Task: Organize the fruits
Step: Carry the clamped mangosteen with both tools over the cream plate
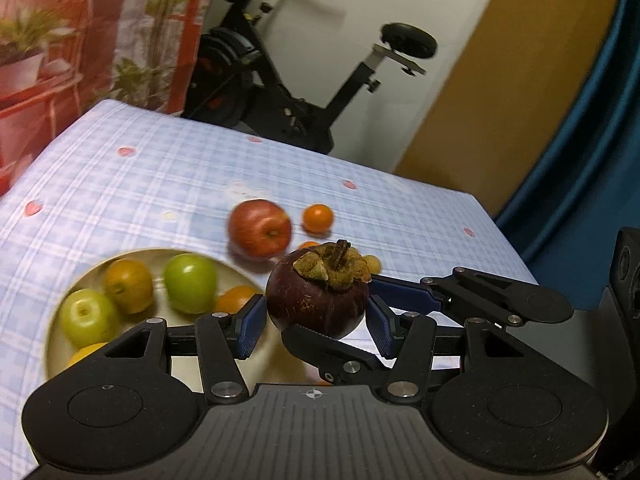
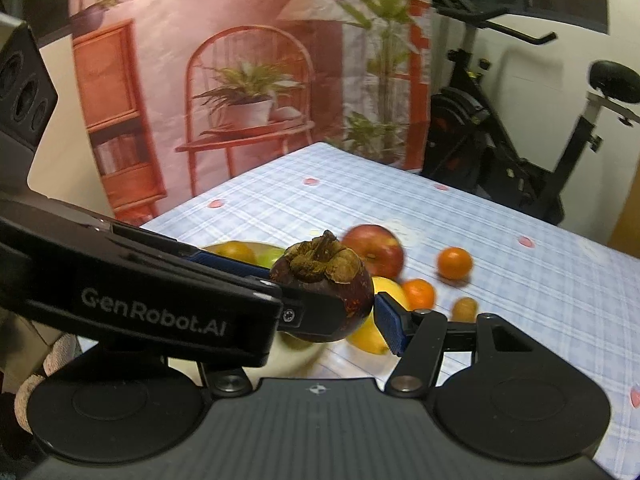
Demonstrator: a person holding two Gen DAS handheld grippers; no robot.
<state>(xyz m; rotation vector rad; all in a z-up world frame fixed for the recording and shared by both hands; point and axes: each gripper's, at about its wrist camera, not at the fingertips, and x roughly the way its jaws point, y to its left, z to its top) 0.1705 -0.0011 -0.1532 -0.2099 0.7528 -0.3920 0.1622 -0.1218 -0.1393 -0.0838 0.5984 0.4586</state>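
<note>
— Checked blue cloth covers the table (image 1: 120, 168), with an exercise bike (image 1: 288, 80) behind its far edge. Any writing?

— "GenRobot.AI" on the left gripper (image 2: 280, 292) as it crosses the right wrist view.

— And the bowl (image 1: 54, 344)?

— Near left on the table: two green apples (image 1: 191, 288), some orange and yellow fruit.

— Where's the mangosteen (image 1: 318, 296)?

— Up off the cloth. The left gripper's (image 1: 316, 320) blue pads press both its sides. The right gripper (image 2: 344, 312) has it between its fingers too, clamped.

— Loose fruit?

— A red apple (image 1: 260, 229) and a small orange (image 1: 317, 218) lie beyond on the table.
</note>
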